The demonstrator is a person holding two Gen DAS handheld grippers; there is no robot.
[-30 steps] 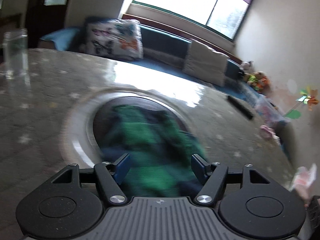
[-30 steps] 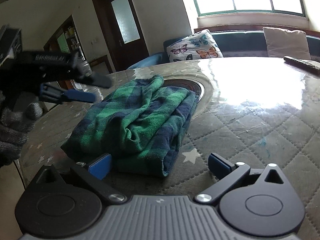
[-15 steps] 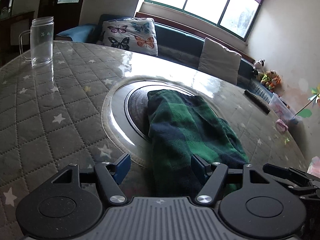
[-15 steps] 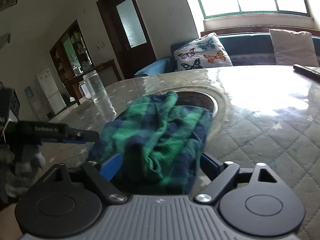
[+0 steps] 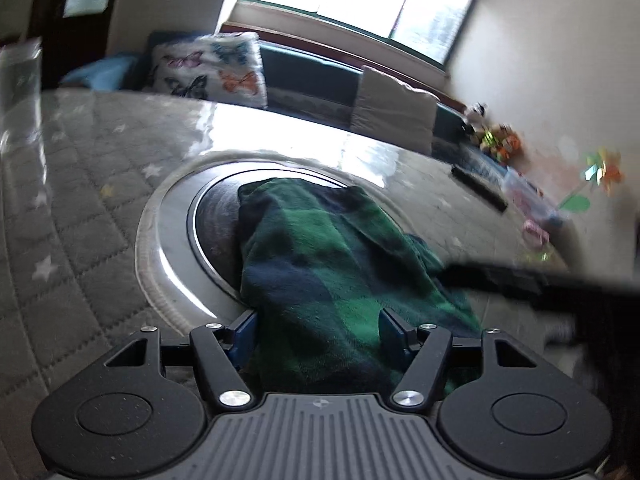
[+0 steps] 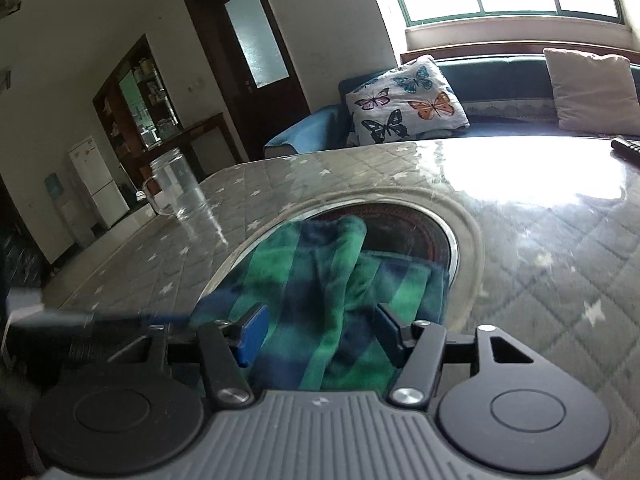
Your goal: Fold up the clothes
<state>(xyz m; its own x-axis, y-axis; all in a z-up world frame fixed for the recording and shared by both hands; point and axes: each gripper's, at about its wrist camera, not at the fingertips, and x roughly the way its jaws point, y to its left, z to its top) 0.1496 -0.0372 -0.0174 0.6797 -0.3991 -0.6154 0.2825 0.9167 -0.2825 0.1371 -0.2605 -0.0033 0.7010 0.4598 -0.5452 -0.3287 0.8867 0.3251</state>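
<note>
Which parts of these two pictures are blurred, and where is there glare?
Left wrist view: strong motion blur on the glass, the toys and the other gripper at right; the window's glare whitens the table. Right wrist view: mostly sharp; only the other gripper at left smears; glare whitens the table's far right.

Both grippers close in on the plaid cloth

The right gripper (image 6: pixel 318 330), wide open a second ago with the green plaid cloth (image 6: pixel 340 280) ahead of it, now straddles a raised fold, jaws closing. The left gripper (image 5: pixel 318 334), earlier just short of the cloth, now has its near end between its jaws, and the right gripper's arm enters at 3 o'clock.
</note>
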